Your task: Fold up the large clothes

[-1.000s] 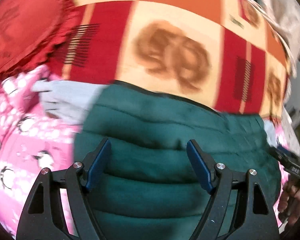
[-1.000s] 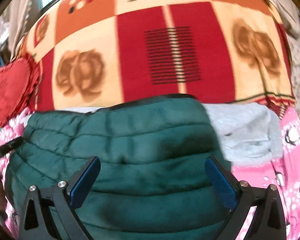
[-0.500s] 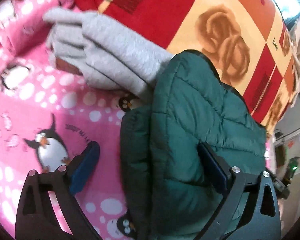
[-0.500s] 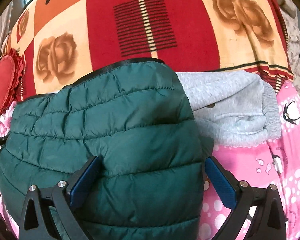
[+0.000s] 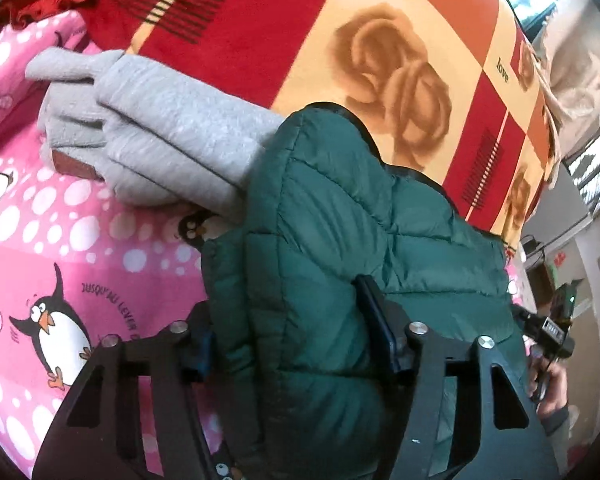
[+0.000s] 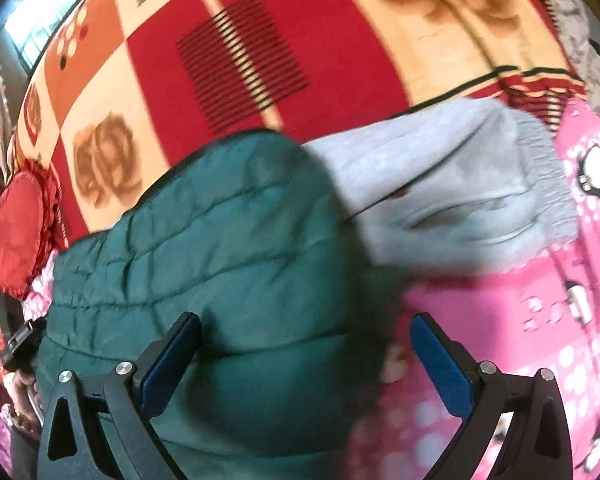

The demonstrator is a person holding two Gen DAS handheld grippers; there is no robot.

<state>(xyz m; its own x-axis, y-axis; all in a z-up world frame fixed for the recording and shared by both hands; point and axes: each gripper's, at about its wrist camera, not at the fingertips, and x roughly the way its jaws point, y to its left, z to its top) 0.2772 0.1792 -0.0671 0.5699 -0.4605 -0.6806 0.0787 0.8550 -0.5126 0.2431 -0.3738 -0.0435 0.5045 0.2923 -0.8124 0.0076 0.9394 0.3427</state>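
A dark green quilted jacket lies folded on the bed, its far edge overlapping a grey sweatshirt. My left gripper straddles the jacket's left edge. Its jaws are closing, and both blue pads press into the puffy fabric. In the right wrist view, the green jacket fills the lower left. My right gripper stands open across the jacket's right edge. Its left pad hovers over the quilting and its right pad over the pink sheet.
The folded grey sweatshirt lies beyond the jacket on the pink penguin sheet. A red and orange rose blanket covers the bed behind. A red heart cushion sits at its left. A hand holds the other gripper.
My left gripper swung from over the jacket's top to its left edge, opened wide, then closed in on it. My right gripper sank and rolled toward the jacket's right edge, staying open.
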